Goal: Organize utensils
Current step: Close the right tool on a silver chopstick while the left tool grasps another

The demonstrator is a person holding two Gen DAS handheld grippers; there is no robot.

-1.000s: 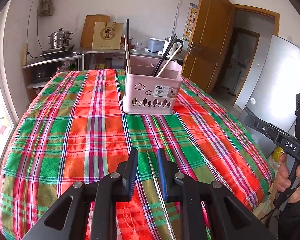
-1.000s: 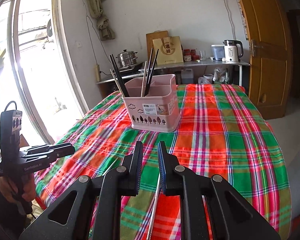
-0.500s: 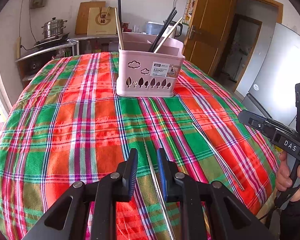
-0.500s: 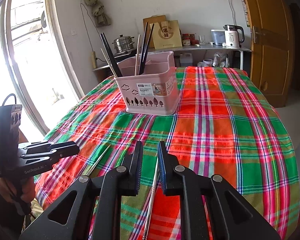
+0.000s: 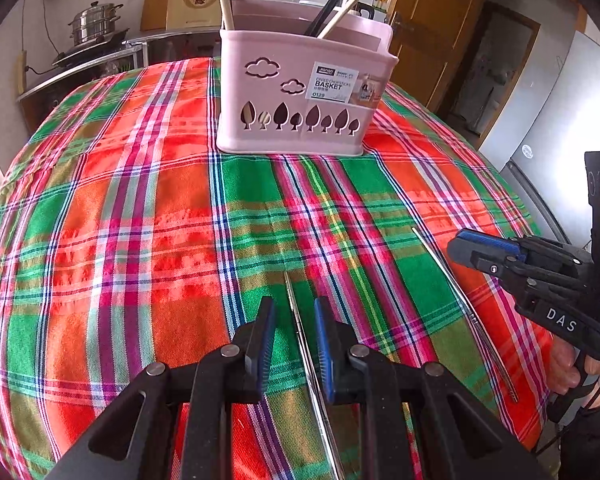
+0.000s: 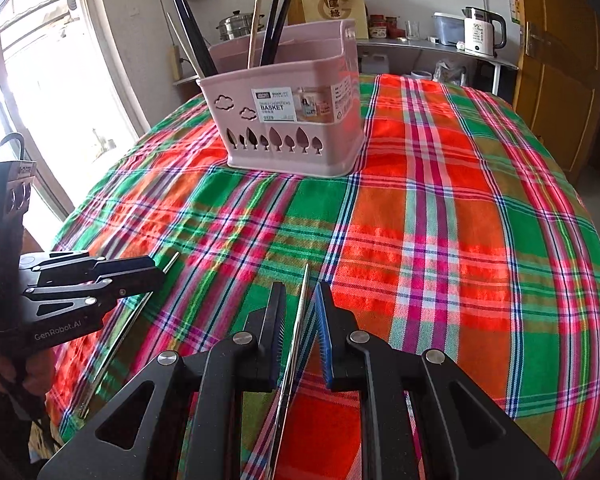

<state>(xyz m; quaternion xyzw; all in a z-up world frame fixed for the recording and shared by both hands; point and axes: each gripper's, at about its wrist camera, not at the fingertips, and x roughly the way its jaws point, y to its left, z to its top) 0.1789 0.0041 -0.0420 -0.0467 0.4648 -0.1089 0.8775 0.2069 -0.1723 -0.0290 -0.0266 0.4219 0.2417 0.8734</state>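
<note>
Both grippers have dropped lower and closer over the cloth [image 5: 148, 216] since a second ago, so the basket [image 5: 300, 92] now looms larger in each view. Left gripper [image 5: 294, 332] hovers with its jaws parted a little, straddling a metal chopstick [image 5: 300, 332] that lies flat on the plaid; the pads are not pressing it. Right gripper [image 6: 300, 320] stands the same way over the other chopstick [image 6: 298, 320], jaws slightly apart, the stick between them but ungripped. Each gripper also shows from the side in the other's view, low over its stick. Farther back on the table, the pink basket stands upright, holding dark and pale chopsticks [image 6: 260, 24] in its compartments.
</note>
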